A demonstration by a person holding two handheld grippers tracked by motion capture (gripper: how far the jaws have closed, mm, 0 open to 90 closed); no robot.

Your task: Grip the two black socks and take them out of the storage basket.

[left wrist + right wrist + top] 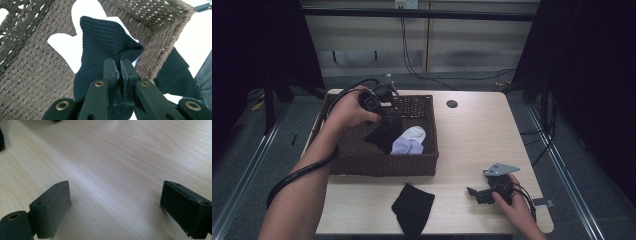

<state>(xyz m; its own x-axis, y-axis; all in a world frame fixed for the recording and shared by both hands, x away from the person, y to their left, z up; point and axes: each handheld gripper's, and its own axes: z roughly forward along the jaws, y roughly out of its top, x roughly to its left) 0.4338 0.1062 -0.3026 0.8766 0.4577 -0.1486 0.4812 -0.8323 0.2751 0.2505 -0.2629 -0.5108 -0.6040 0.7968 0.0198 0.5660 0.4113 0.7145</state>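
Note:
My left gripper [381, 114] hangs over the brown wicker basket [343, 155] and is shut on a black sock [384, 135], which dangles into the basket. The left gripper view has the same gripper [120, 65] pinching the ribbed black sock [105, 42] above white socks [63, 45]. A white sock [414, 133] and a lilac sock [406, 147] lie in the basket. Another black sock [413, 206] lies on the table in front of the basket. My right gripper [473, 192] rests low at the table's front right, open, its jaws wide apart over bare wood [115, 170].
The light wooden table [472, 140] has a round cable hole [452, 104] at the back. Dark curtains flank both sides. Cables trail from both grippers. Open tabletop lies right of the basket.

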